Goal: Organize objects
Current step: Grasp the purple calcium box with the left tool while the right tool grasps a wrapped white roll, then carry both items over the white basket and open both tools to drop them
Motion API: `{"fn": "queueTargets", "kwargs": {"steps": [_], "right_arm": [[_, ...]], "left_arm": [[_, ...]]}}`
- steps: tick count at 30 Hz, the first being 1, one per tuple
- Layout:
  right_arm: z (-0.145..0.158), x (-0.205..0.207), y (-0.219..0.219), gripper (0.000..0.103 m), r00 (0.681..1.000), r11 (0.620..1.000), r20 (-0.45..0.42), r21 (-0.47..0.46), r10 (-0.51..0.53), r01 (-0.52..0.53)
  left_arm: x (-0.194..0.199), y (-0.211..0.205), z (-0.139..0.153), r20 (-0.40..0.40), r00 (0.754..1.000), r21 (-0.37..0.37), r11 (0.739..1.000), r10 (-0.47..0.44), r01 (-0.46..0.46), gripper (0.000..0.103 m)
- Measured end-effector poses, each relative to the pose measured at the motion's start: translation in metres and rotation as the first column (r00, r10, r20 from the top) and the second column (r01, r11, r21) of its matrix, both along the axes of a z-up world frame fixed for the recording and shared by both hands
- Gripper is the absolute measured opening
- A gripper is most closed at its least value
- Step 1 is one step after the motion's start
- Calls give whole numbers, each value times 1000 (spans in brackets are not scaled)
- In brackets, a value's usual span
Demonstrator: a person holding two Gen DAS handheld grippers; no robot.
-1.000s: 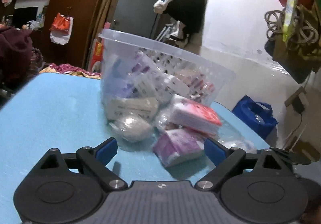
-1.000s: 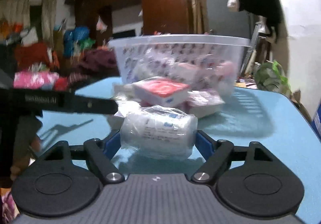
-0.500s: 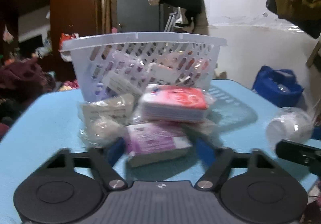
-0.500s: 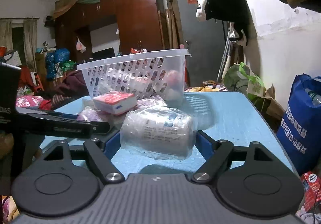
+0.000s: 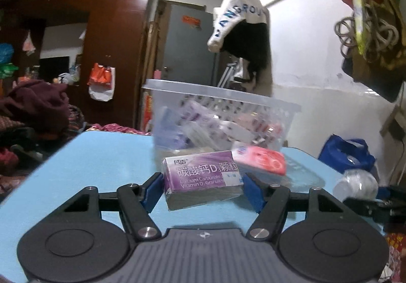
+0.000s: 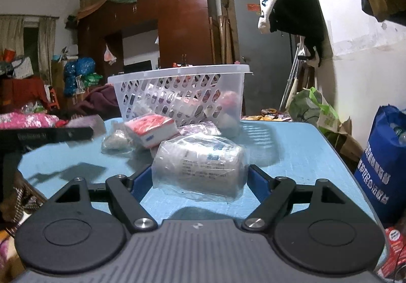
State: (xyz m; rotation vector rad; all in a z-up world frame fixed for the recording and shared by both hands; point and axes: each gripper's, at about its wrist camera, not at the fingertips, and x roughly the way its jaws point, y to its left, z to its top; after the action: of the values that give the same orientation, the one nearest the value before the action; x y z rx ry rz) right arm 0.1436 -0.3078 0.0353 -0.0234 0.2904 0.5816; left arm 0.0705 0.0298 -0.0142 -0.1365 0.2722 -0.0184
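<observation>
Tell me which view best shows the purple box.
Left wrist: the purple calcium box sits close between the left gripper pads, its label readable. In the right wrist view only the left gripper's black body edge appears; the box isn't clearly visible.

Background is pretty cluttered tbh. Big dark red wardrobe (image 6: 182, 27) along the back wall with bundles piled on top, grey door (image 5: 189, 47) beside it. A white and black jacket (image 6: 291, 1) hangs on the white wall. Blue tote bag (image 6: 383, 156) on the floor at the right, coiled cords (image 5: 365, 32) hanging higher up, heaps of clothes (image 5: 38, 105) at the left.
</observation>
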Motion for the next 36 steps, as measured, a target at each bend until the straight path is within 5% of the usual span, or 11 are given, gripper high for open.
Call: {"fn": "queueTargets", "kwargs": {"steps": [13, 16, 21, 26, 29, 32, 34, 36], "right_arm": [[3, -4, 3, 81, 1000, 1000, 16, -8, 21, -21], [7, -1, 1, 81, 999, 999, 12, 15, 36, -36], [85, 23, 13, 81, 986, 992, 146, 78, 87, -99], [146, 97, 74, 81, 987, 993, 133, -77, 95, -85], [147, 138, 105, 82, 992, 983, 43, -147, 118, -111], [140, 147, 128, 86, 994, 962, 62, -261, 94, -75], [137, 136, 124, 102, 992, 966, 105, -256, 73, -43], [136, 119, 109, 103, 988, 977, 122, -200, 96, -70]], "left_arm": [[-5, 10, 3, 42, 999, -13, 1000, 1, 0, 71], [-9, 10, 6, 104, 994, -35, 999, -30, 34, 71], [23, 8, 70, 213, 972, 0, 995, -95, 97, 71], [120, 15, 134, 91, 994, -42, 997, -55, 59, 71], [169, 18, 139, -14, 999, -51, 998, -42, 41, 72], [195, 20, 131, -91, 995, -55, 997, -49, 44, 77], [198, 28, 127, -115, 993, -94, 995, -22, 11, 89], [186, 34, 124, -95, 995, -127, 992, -21, 9, 91]]}}
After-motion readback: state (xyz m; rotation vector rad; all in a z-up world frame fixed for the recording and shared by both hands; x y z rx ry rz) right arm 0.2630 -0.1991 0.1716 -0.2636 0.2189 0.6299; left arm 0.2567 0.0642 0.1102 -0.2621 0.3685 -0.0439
